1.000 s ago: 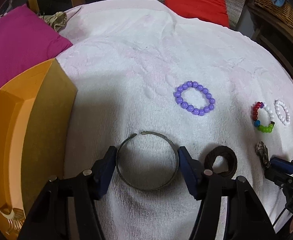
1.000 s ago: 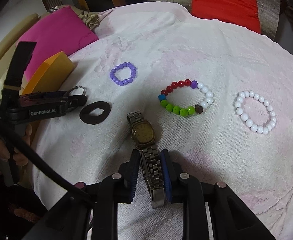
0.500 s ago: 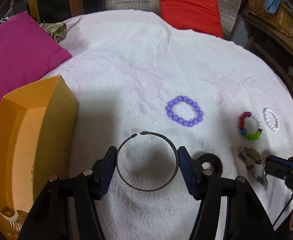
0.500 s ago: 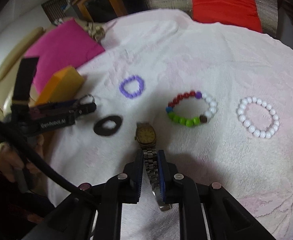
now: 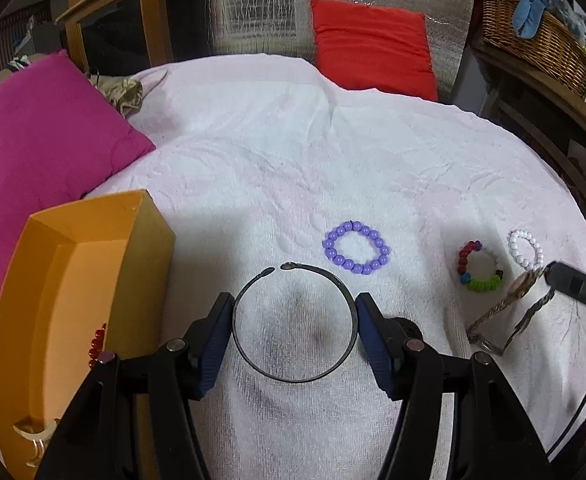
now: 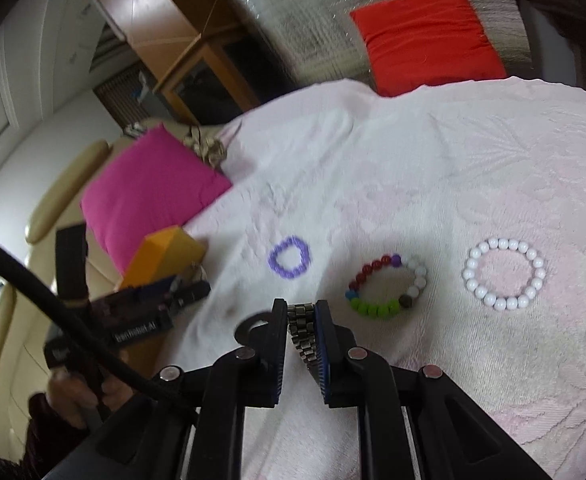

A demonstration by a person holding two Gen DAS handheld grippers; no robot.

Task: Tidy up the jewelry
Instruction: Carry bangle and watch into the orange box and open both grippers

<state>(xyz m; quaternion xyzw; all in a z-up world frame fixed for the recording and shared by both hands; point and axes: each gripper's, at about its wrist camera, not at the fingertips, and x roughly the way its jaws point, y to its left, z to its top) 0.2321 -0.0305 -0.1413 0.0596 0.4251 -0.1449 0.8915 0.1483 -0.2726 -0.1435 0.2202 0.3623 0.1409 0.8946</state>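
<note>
My left gripper (image 5: 295, 316) is shut on a thin dark metal bangle (image 5: 253, 354) and holds it above the white towel. My right gripper (image 6: 301, 316) is shut on the metal band of a wristwatch (image 6: 303, 338); the watch (image 5: 509, 308) hangs lifted off the towel in the left wrist view. An orange box (image 5: 73, 304) stands at the left with red beads and a gold piece inside. A purple bead bracelet (image 5: 357, 247), a multicolour bead bracelet (image 5: 479, 266) and a white bead bracelet (image 5: 527, 248) lie on the towel.
A dark ring (image 6: 253, 322) lies on the towel, partly hidden behind my right gripper's fingers. A magenta cushion (image 5: 41, 148) lies at the left and a red cushion (image 5: 373, 48) at the back. A wicker basket (image 5: 533, 36) stands at the far right.
Both grippers have risen off the towel with their pieces. The watch has left the towel and now hangs from the right gripper. The orange box shows more fully.
</note>
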